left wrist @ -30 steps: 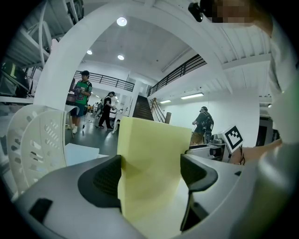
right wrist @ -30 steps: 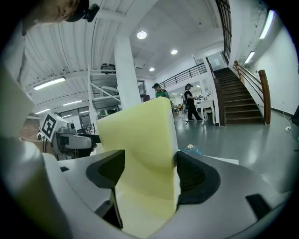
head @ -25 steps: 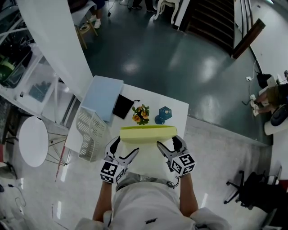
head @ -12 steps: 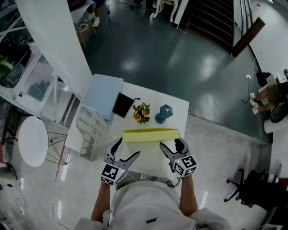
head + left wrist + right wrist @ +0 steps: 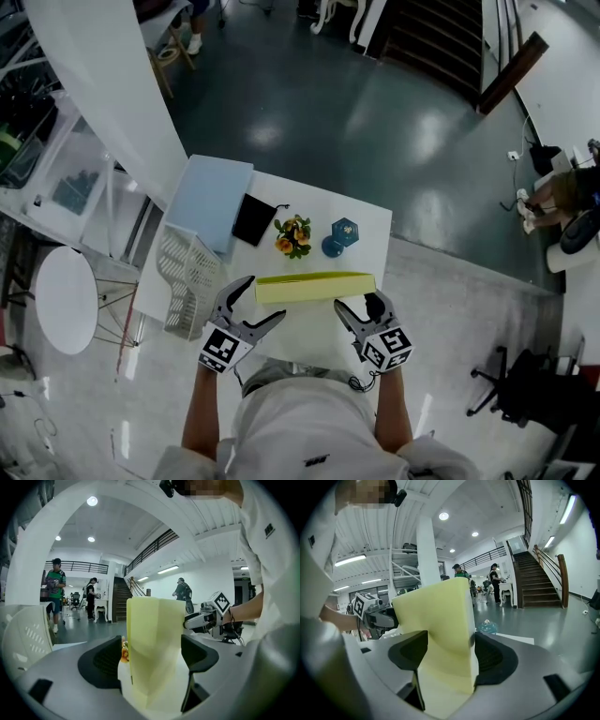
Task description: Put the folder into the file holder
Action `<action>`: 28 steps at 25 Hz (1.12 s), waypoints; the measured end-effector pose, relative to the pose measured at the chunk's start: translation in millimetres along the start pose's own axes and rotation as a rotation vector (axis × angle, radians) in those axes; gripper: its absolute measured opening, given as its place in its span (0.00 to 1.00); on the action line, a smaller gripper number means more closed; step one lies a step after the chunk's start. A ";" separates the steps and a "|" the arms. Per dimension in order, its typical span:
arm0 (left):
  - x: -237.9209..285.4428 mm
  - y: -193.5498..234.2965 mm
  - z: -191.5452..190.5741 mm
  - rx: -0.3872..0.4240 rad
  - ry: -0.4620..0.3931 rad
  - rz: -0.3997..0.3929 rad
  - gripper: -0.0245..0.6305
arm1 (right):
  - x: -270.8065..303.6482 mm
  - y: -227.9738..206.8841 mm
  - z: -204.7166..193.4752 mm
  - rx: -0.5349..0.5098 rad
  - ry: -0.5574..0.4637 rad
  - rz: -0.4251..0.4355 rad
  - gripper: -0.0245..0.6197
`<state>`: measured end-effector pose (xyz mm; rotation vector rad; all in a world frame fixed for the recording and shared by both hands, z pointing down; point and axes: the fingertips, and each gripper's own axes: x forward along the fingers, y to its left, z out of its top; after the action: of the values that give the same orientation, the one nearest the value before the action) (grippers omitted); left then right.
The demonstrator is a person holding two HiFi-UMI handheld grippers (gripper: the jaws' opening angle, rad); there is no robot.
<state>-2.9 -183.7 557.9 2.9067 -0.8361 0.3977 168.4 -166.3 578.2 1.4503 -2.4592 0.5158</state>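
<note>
Across the upper half of the head view, a dark, glossy floor lies open beyond the far and right edges of the white table. Along the table's left edge stands the file holder, a white lattice basket with slotted walls, near the folder's left end but apart from it. A smooth, pale blue flat board lies at the table's upper left corner.

Low in the frame, the folder, matte pale yellow, is upright on its long edge and shows from above as a narrow strip; bare tabletop separates it from the smaller things behind. The left gripper has its jaws spread around the folder's left end, with a gap showing on one side. The right gripper has just been closing and pinches the right end, the sheet bending between its pads.

Behind sit a black pouch, a small flower bunch and a faceted blue ornament.
</note>
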 end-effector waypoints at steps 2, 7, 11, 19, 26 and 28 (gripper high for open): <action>5.5 1.3 1.7 0.018 0.000 -0.062 0.66 | -0.3 0.5 -1.3 -0.002 0.005 -0.002 0.52; 20.1 -3.4 1.0 0.052 0.014 -0.233 0.66 | -0.8 0.6 -2.3 0.001 0.008 -0.010 0.51; 25.7 -9.4 -1.7 0.071 0.019 -0.351 0.63 | -0.7 1.3 -4.2 -0.013 0.018 -0.007 0.51; 25.1 -19.0 -2.6 0.151 -0.001 -0.397 0.36 | 1.0 -2.1 -5.2 -0.020 0.025 -0.031 0.50; 13.2 -23.7 1.8 0.135 -0.028 -0.296 0.33 | -0.1 1.0 -3.7 -0.049 0.023 -0.033 0.50; 8.9 -22.3 3.3 0.123 -0.036 -0.252 0.33 | -1.7 3.6 -3.5 -0.060 0.015 -0.027 0.50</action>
<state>16.9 -169.9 556.8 3.0881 -0.4534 0.3868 166.1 -161.8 580.2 1.4484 -2.4187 0.4416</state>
